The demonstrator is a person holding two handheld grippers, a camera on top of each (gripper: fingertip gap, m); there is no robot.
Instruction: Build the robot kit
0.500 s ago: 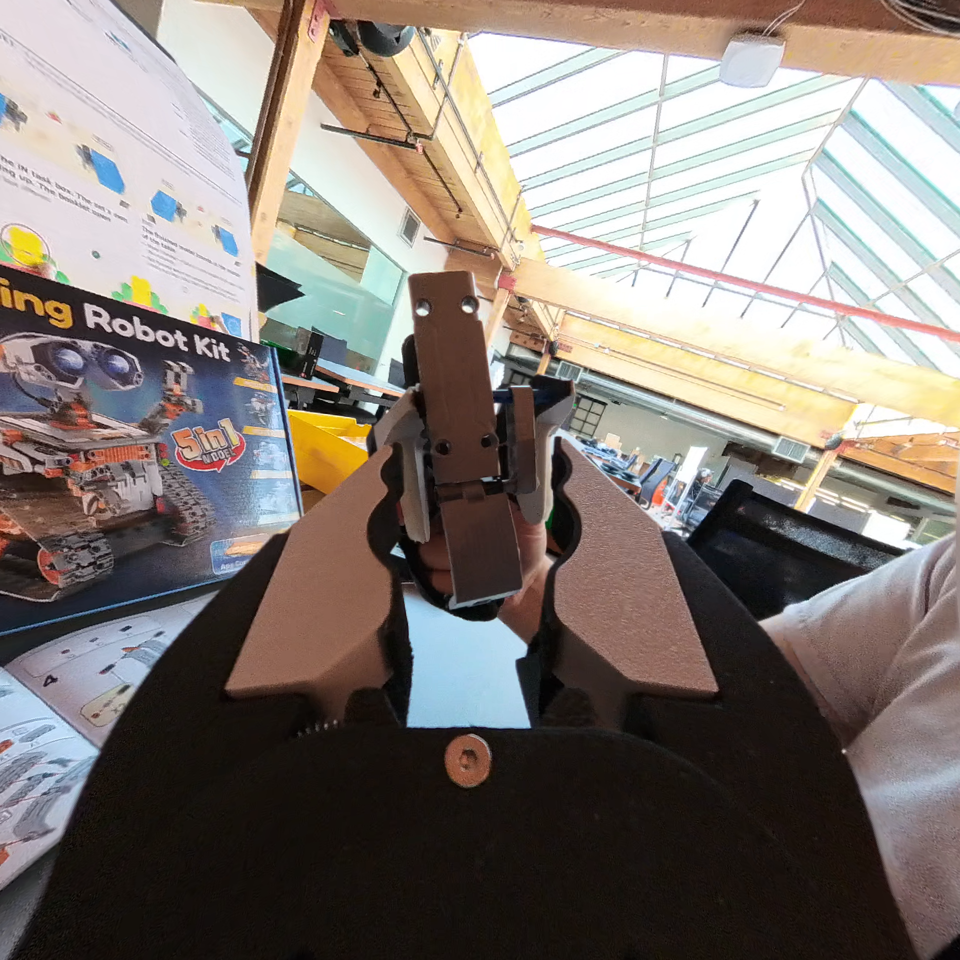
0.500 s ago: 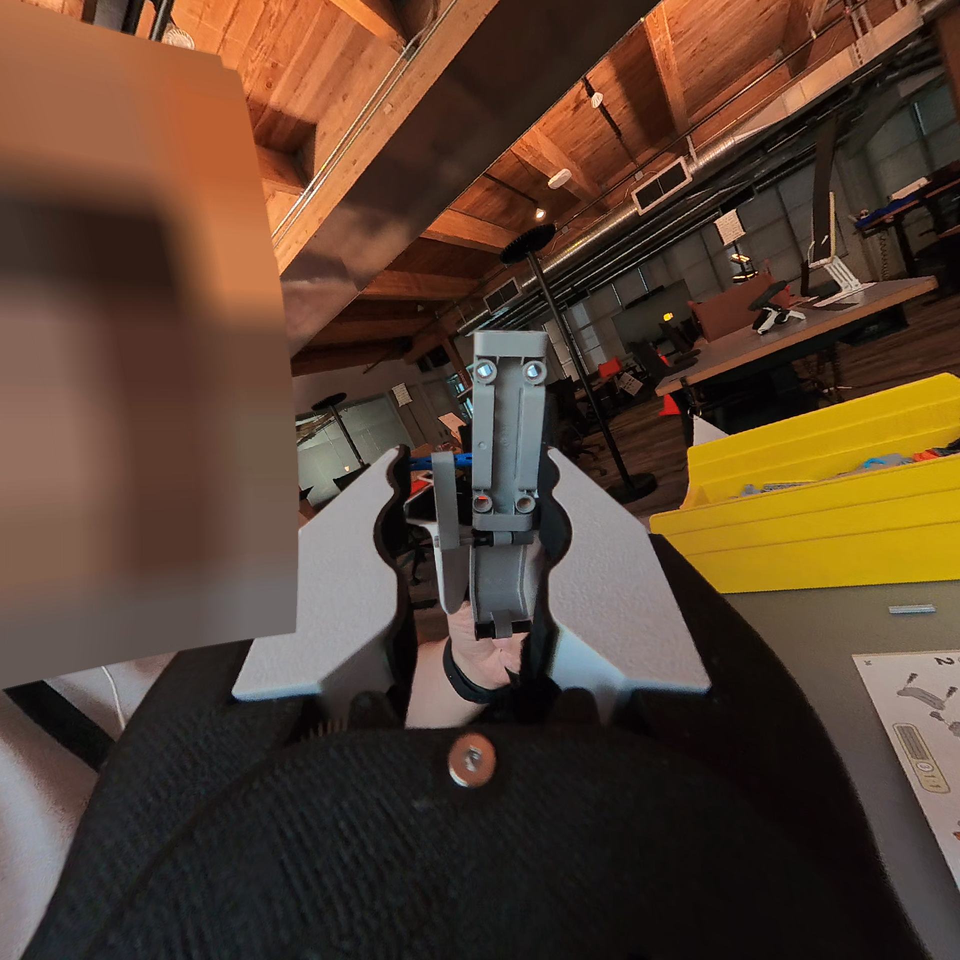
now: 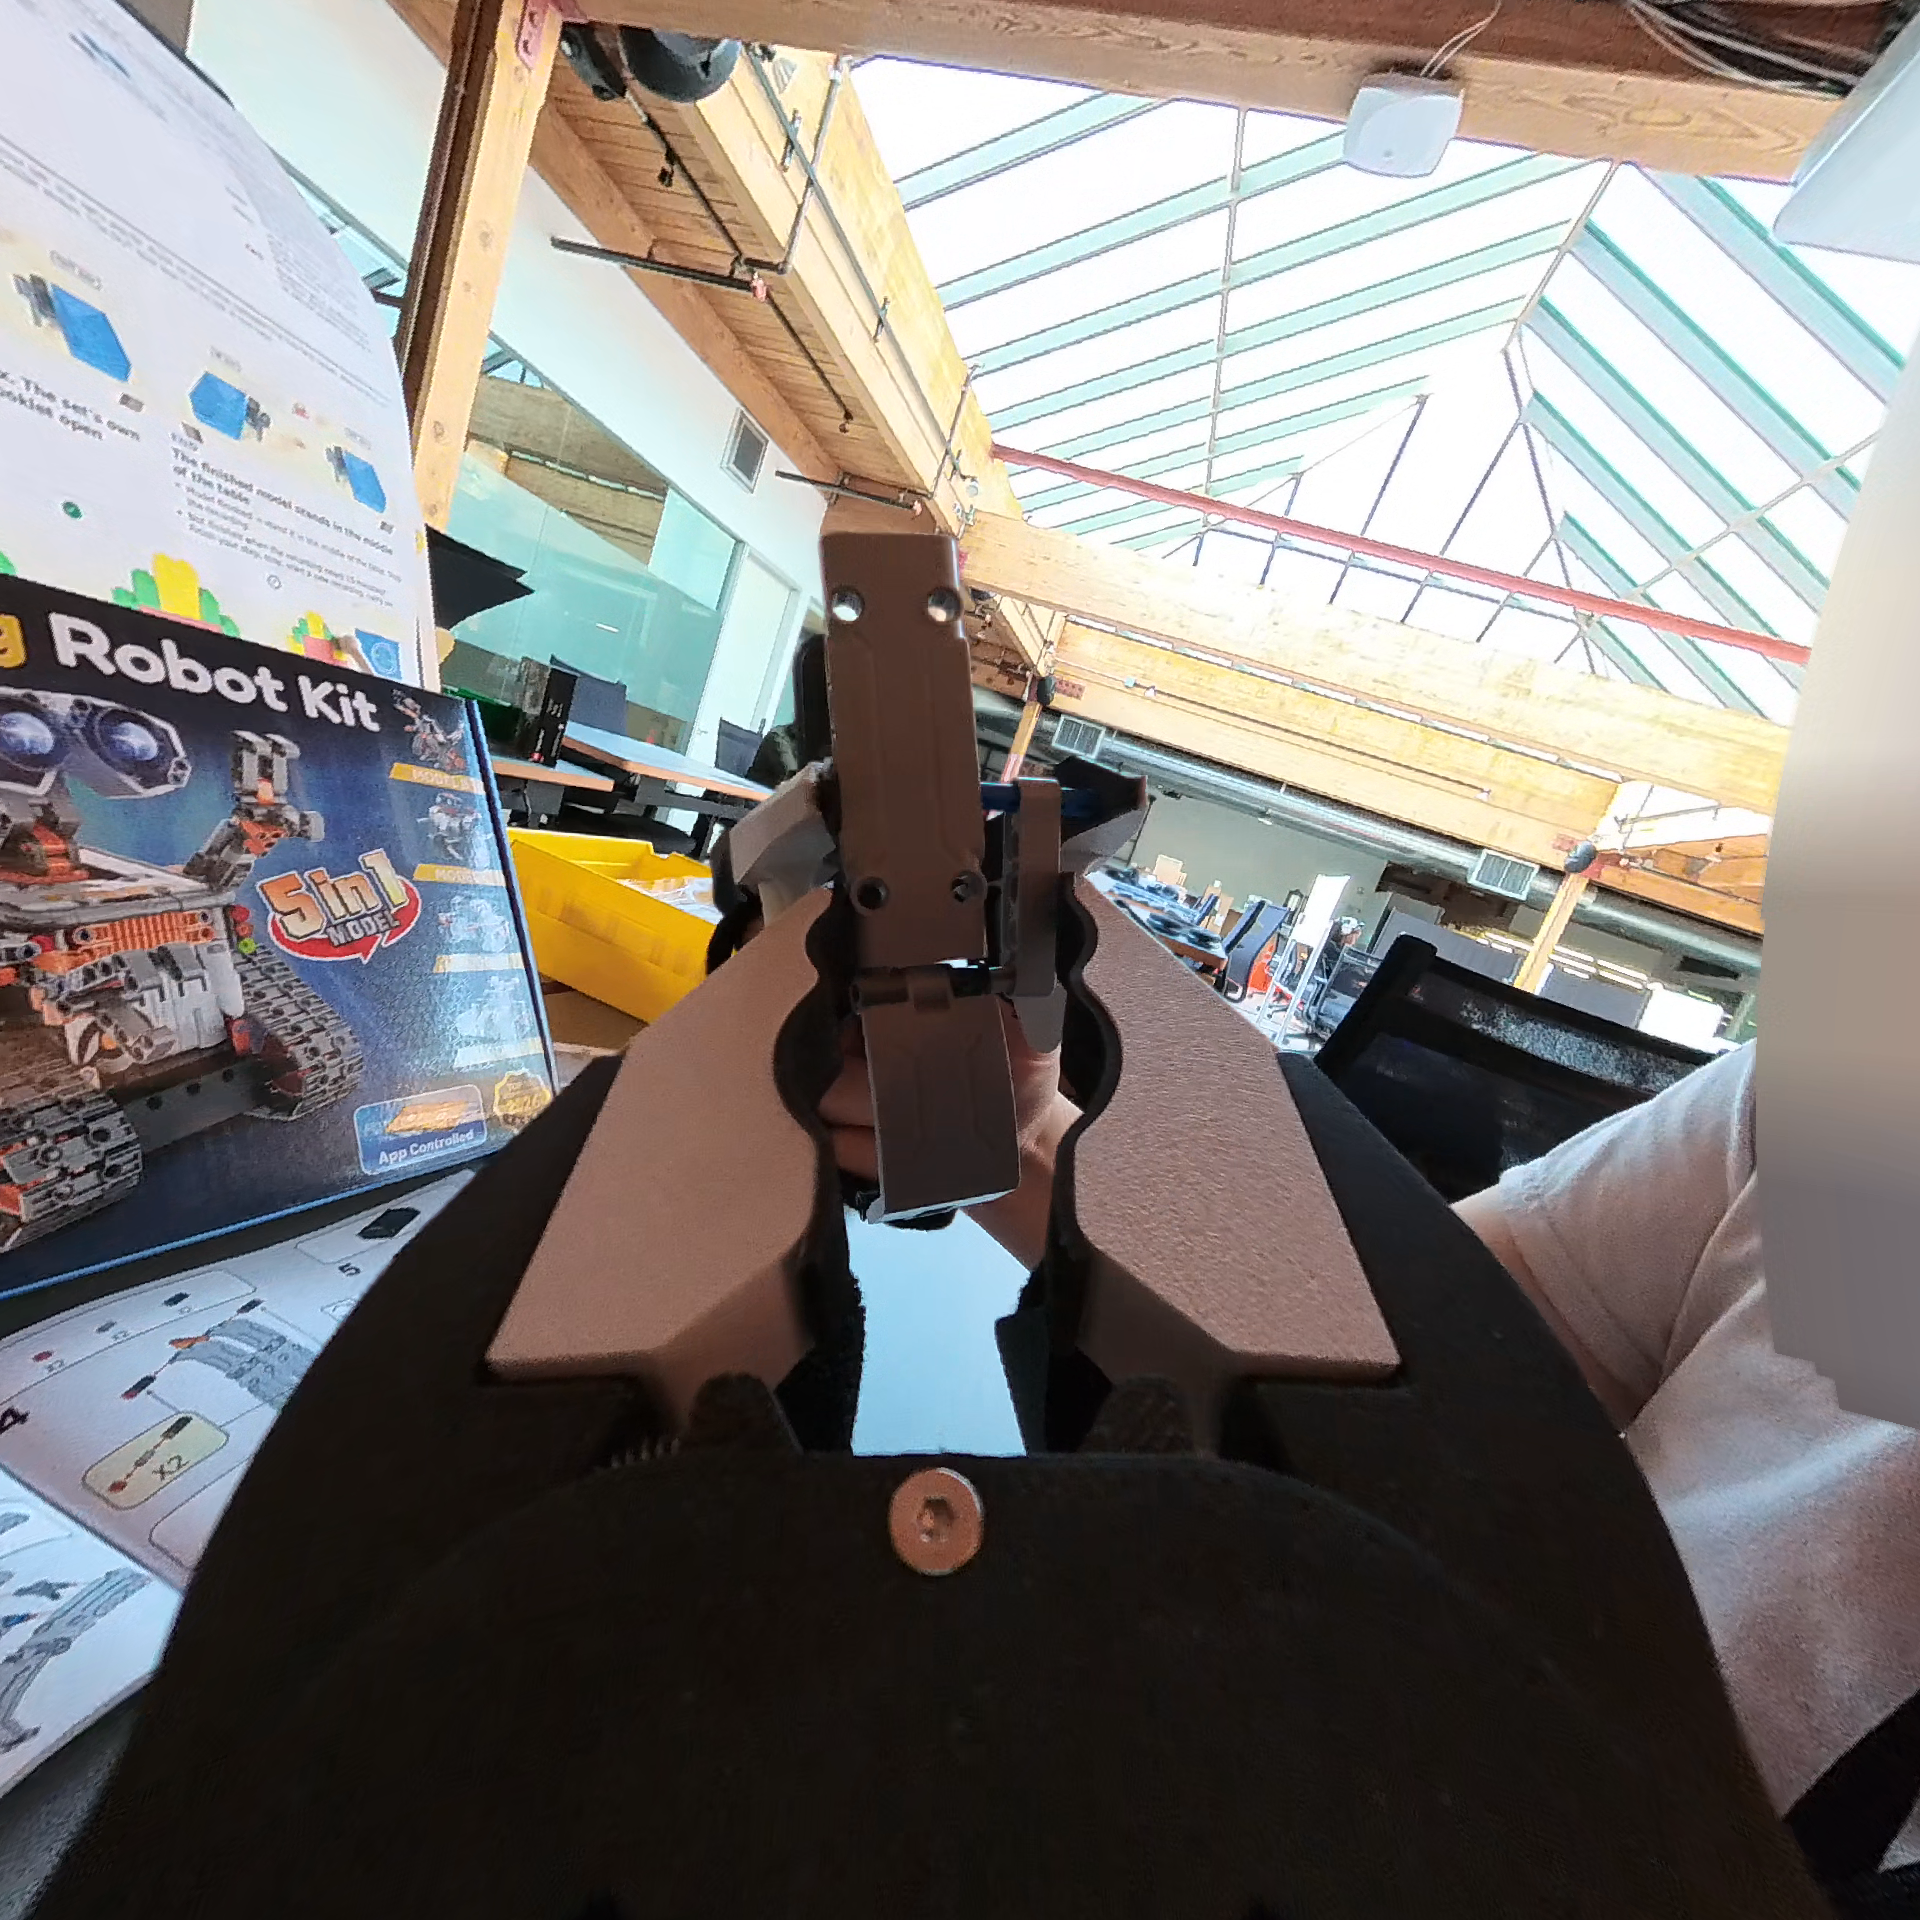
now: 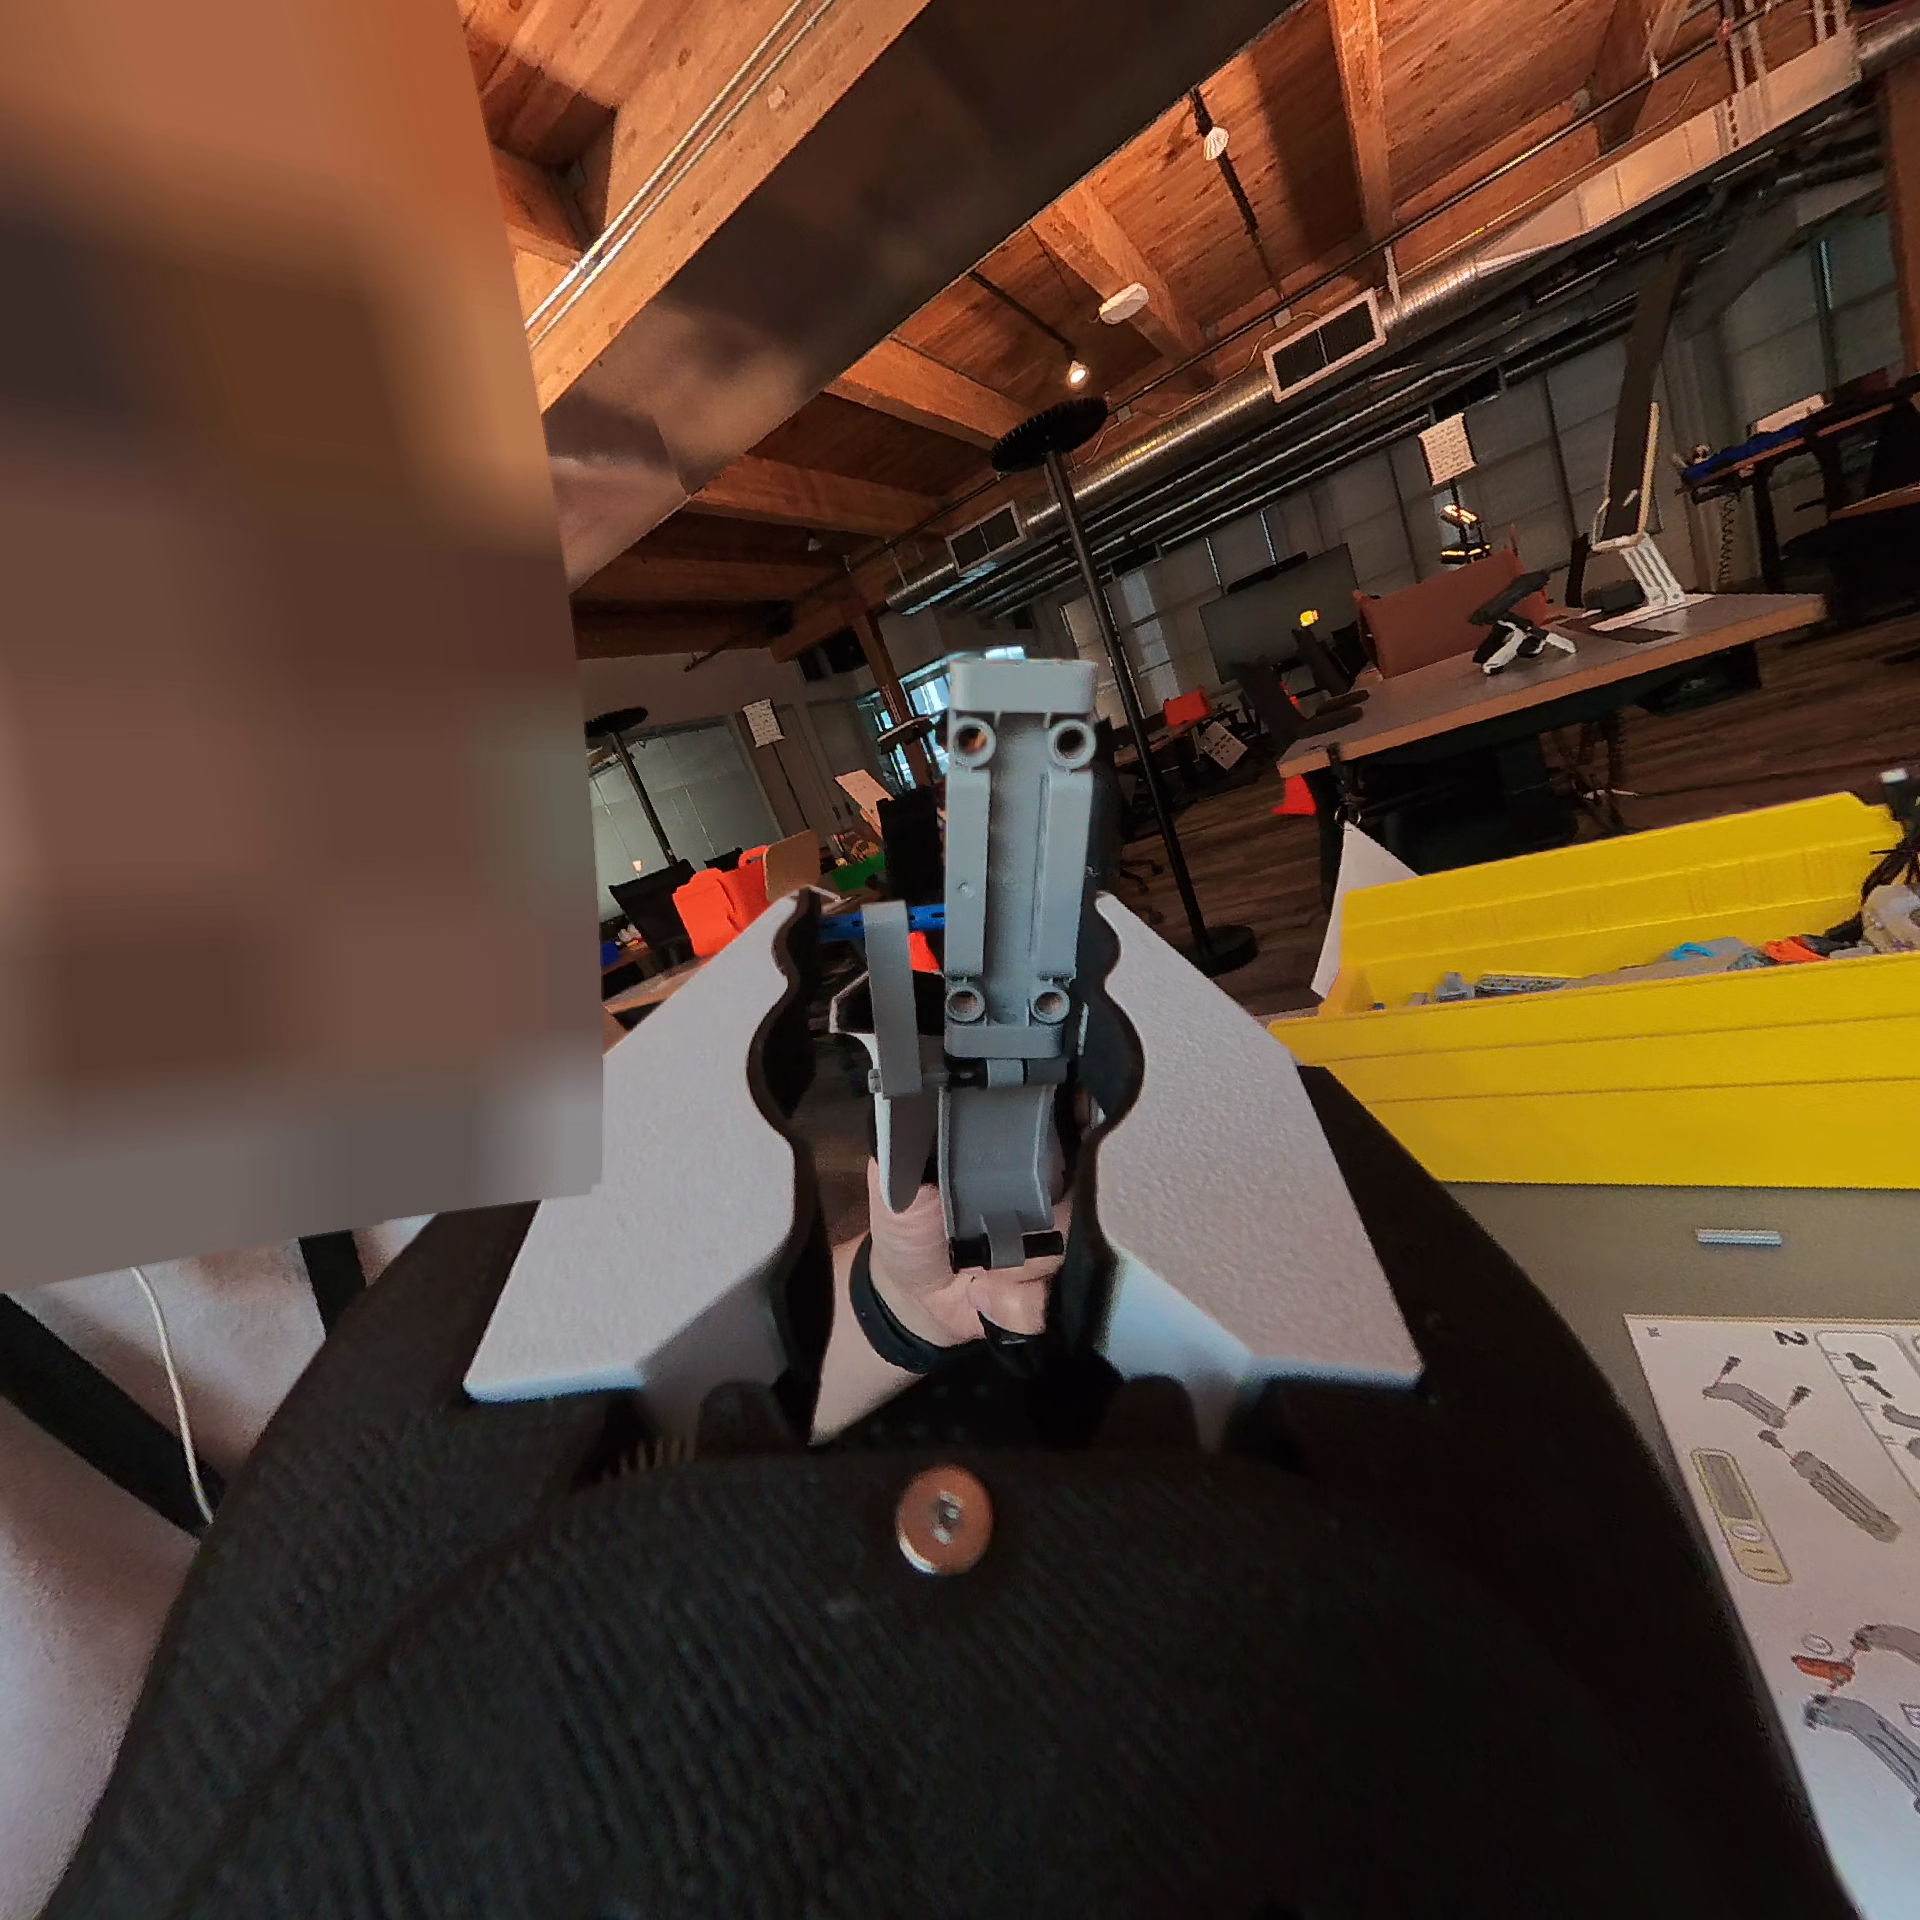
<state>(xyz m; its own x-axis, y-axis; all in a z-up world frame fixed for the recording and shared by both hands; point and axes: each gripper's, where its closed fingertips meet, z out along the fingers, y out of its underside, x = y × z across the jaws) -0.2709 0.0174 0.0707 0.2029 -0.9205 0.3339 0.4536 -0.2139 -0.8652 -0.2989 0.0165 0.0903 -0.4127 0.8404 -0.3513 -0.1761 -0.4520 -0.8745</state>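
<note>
A grey building-brick assembly (image 3: 902,831) of two hinged long panels with a side beam and a blue pin stands upright in the air between both grippers. My left gripper (image 3: 940,935) is shut on its lower middle. The right gripper's pale fingertips (image 3: 769,836) and a hand (image 3: 1039,1132) show behind it. In the right wrist view the same assembly (image 4: 1013,883) sits between the fingers of my right gripper (image 4: 945,935), shut on it, with a hand (image 4: 925,1278) beyond. The two grippers face each other.
A blue robot-kit box (image 3: 239,935) stands at the left, with instruction sheets (image 3: 156,1392) on the table and a poster (image 3: 177,343) above. A yellow parts bin (image 4: 1600,1070) with several loose bricks is at the right, next to a small grey beam (image 4: 1737,1236) and a manual page (image 4: 1808,1507). The grippers are tip to tip, or close to it.
The right gripper's view has tilted slightly, showing more of the yellow bin's inside. The grey assembly stays held between both grippers.
</note>
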